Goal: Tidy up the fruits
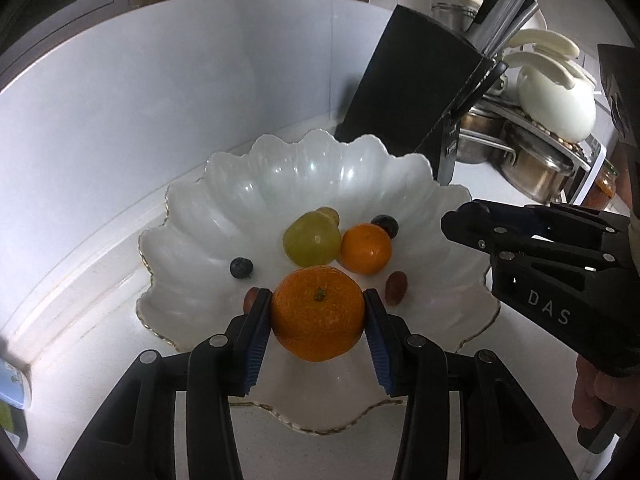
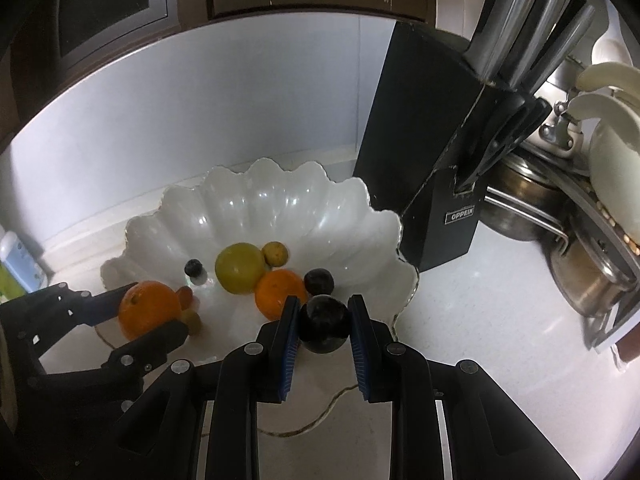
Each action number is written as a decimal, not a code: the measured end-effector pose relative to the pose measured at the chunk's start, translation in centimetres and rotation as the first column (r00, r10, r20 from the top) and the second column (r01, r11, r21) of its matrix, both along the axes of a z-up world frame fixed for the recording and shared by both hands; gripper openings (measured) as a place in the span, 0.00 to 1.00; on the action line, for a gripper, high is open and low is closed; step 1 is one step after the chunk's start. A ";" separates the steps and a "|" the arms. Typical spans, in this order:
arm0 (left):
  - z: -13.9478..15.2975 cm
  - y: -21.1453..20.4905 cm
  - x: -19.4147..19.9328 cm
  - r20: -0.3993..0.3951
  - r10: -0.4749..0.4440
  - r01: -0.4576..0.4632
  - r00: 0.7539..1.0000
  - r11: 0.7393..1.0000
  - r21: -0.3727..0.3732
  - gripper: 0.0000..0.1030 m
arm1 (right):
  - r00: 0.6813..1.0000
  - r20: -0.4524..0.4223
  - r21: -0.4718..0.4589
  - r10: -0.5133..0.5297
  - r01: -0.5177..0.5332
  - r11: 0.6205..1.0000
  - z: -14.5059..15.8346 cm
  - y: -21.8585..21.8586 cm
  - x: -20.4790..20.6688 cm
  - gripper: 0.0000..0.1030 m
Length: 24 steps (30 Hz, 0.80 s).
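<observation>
Two fruits are in transit: the left tool (image 1: 318, 314) is clamped on a large orange (image 1: 318, 312) over the near side of the scalloped white bowl (image 1: 256, 184), and the right tool (image 2: 324, 322) is clamped on a dark plum (image 2: 323, 322) above the bowl's rim at about 5 o'clock. Already inside sit a green fruit (image 1: 311, 237), a smaller orange (image 1: 366, 248) at its 3 o'clock, and several grapes and berries. Judging by this, sorting is well along; these two releases remain. The bench (image 2: 500, 300) shows no loose fruit.

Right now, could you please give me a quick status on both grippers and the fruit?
Left gripper shut on orange, right gripper shut on dark plum. Both over white bowl. Nothing in the way.
</observation>
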State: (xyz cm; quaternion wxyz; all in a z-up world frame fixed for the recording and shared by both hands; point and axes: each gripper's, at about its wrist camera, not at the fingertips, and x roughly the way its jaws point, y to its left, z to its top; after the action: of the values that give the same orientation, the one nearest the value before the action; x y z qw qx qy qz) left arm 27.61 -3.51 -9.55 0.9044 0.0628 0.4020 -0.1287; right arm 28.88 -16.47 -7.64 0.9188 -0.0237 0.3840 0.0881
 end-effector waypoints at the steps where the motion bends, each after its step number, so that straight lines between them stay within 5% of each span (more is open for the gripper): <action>1: -0.1 0.0 0.0 0.001 0.002 -0.002 1.000 1.000 0.003 0.44 | 1.000 -0.004 -0.001 -0.001 0.001 1.000 -0.2 0.0 0.0 0.25; 4: -0.4 0.1 0.1 -0.013 0.009 -0.009 1.000 1.000 0.005 0.48 | 1.000 -0.011 -0.011 -0.002 0.001 1.000 -0.4 0.0 0.1 0.25; 6: -0.2 0.4 -0.1 0.002 0.024 -0.024 1.000 1.000 -0.004 0.71 | 1.000 -0.014 -0.025 -0.002 0.002 1.000 -0.5 0.1 0.1 0.26; 8: 0.2 0.5 -0.4 0.024 0.035 -0.035 0.999 0.999 -0.002 0.78 | 1.000 -0.012 -0.036 -0.006 0.006 0.999 -0.4 0.2 0.1 0.32; 10: 0.4 0.6 -0.4 0.032 0.047 -0.048 0.998 0.999 0.019 0.79 | 1.000 0.008 -0.036 -0.014 0.015 0.999 -0.1 0.1 -0.2 0.59; 12: 0.5 0.9 -0.5 0.031 0.063 -0.064 0.998 0.998 0.019 0.82 | 0.999 0.028 -0.040 -0.028 0.029 0.999 0.2 0.0 -0.5 0.67; 18: 1.1 1.8 -1.3 0.033 0.114 -0.114 0.993 0.993 -0.006 0.96 | 0.998 0.043 -0.042 -0.056 0.057 0.997 0.9 -0.4 -1.6 0.76; 24: 2.0 2.3 -2.7 0.049 0.146 -0.145 0.988 0.989 -0.017 0.99 | 0.995 0.058 -0.050 -0.078 0.081 0.996 1.9 -0.6 -3.3 0.79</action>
State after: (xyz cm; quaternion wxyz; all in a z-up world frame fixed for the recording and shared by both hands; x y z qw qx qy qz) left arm 24.89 -1.20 -7.58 0.9216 0.0306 0.3818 -0.0633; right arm 25.61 -17.12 -5.78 0.9310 -0.0348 0.3611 0.0409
